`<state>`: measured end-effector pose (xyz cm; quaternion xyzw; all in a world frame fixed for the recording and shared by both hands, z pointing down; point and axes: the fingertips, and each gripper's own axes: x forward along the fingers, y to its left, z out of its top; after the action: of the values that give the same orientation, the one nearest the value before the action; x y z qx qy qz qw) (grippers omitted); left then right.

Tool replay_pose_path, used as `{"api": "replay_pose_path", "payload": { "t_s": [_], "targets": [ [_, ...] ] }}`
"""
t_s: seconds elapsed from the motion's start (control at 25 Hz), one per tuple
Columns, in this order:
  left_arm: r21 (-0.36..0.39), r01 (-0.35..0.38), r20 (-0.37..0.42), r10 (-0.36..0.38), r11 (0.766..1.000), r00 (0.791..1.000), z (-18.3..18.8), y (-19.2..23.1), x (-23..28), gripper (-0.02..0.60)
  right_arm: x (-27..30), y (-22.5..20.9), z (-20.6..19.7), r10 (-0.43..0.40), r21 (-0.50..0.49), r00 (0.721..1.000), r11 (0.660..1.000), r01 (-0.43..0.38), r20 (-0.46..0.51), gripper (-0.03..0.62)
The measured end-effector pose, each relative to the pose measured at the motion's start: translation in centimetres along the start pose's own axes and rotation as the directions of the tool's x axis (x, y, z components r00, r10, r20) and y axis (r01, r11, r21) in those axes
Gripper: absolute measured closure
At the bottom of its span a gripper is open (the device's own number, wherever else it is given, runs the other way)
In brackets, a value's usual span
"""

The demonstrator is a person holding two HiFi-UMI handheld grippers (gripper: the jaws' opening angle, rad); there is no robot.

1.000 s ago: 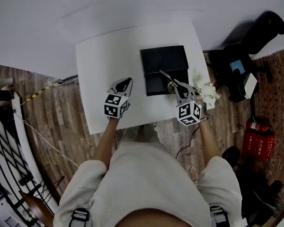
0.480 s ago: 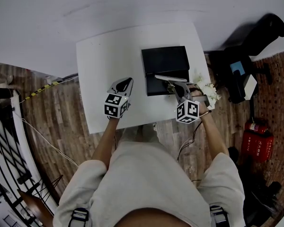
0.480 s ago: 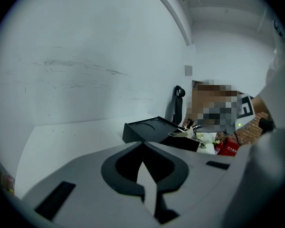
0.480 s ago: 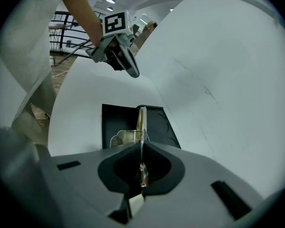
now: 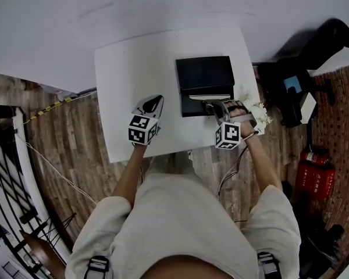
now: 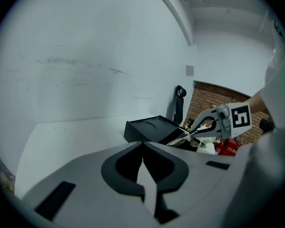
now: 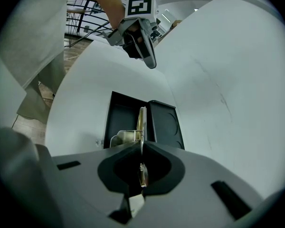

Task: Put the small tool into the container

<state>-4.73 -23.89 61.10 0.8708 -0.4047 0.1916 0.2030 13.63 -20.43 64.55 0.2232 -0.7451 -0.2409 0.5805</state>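
Note:
A black container [image 5: 205, 74] lies open on the white table [image 5: 134, 68], its tray toward me and its lid behind. My right gripper [image 5: 213, 104] is shut on a small flat metal tool [image 5: 209, 97], which lies level across the near part of the tray. In the right gripper view the tool's thin blade [image 7: 141, 120] stands edge-on over the tray [image 7: 121, 118], beside the lid [image 7: 166, 122]. My left gripper [image 5: 156, 100] rests on the table left of the container, shut on nothing [image 6: 142, 148]. From it I see the container [image 6: 149, 127] and the tool [image 6: 178, 137].
White flowers [image 5: 257, 110] sit at the table's right edge, close to my right hand. A black chair [image 5: 317, 42] and a red fire extinguisher [image 5: 315, 173] stand on the floor to the right. A pale wall lies beyond the table.
My right gripper has rolled and sunk a little, so the tool swung from slanted to level across the container's near part. The left gripper has stayed still.

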Motion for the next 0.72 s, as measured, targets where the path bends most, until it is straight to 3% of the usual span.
{"api": "replay_pose_path", "payload": {
  "t_s": [0.72],
  "targets": [
    [-0.026,-0.027,0.007,0.028,0.999,1.0,-0.2,1.3,-0.7,0.571,4.2,0.7,0.1,0.072,-0.067,0.997,0.995,-0.073,-0.024,0.592]
  ]
}}
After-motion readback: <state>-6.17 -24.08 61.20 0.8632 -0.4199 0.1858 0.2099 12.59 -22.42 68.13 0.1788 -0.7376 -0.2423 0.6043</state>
